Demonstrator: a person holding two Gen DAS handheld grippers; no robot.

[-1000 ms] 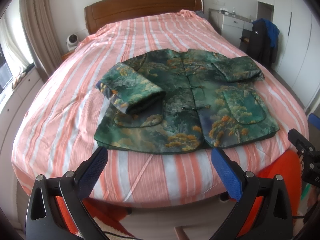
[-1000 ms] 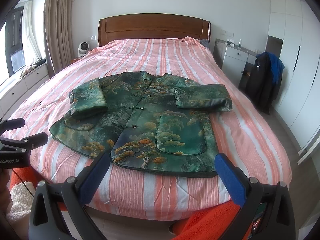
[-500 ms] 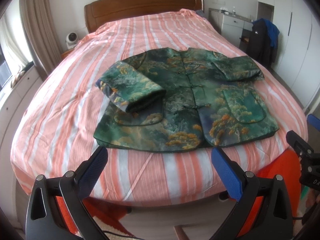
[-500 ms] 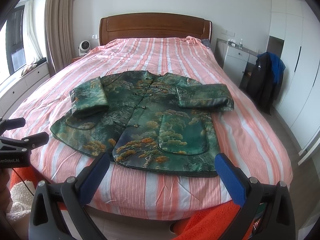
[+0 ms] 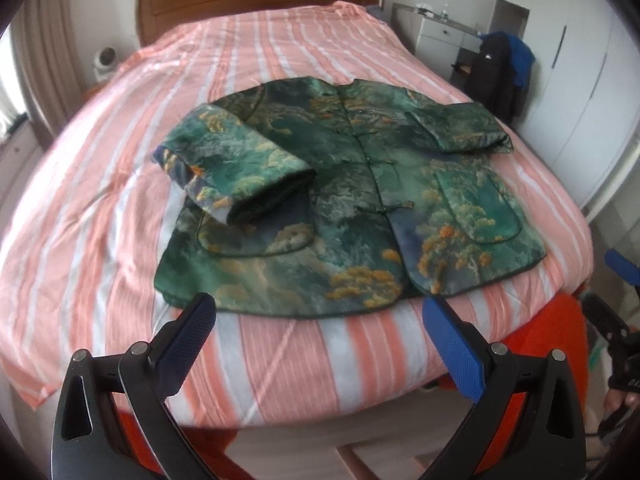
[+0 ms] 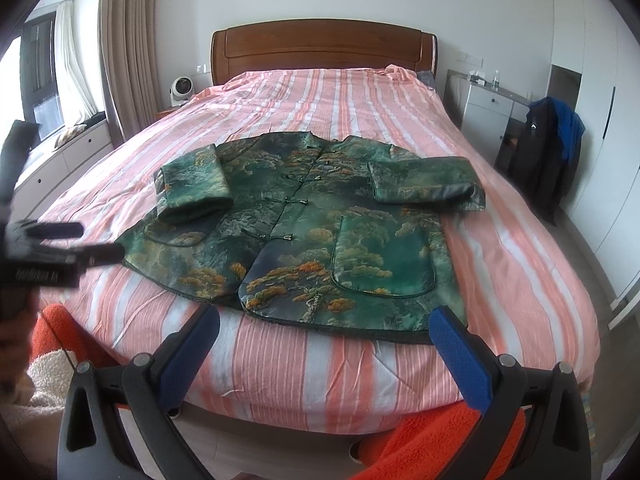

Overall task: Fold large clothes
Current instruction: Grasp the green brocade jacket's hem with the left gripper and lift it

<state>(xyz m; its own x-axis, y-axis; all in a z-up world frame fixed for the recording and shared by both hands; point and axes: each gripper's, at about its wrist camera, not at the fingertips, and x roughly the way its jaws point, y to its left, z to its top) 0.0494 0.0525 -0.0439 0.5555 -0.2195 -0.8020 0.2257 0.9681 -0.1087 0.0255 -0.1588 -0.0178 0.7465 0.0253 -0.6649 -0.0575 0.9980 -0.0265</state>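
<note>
A green patterned jacket (image 5: 352, 208) lies flat, front up, on the pink striped bed (image 5: 280, 360). Both sleeves are folded in over the body; the left sleeve (image 5: 236, 172) and the right sleeve (image 5: 460, 128) rest on the chest. It also shows in the right wrist view (image 6: 320, 232). My left gripper (image 5: 320, 320) is open and empty, just short of the jacket's hem. My right gripper (image 6: 324, 328) is open and empty, near the hem's right half.
The bed has a wooden headboard (image 6: 324, 48). An orange fleece (image 6: 432, 436) lies at the bed's foot. A white nightstand (image 6: 488, 112) and a chair with dark clothes (image 6: 540, 160) stand to the right. A small fan (image 6: 182, 90) stands at the left.
Both grippers have moved forward toward the jacket's hem; the jacket looms larger in both views. The left gripper has advanced faster. Jaws stay open.
</note>
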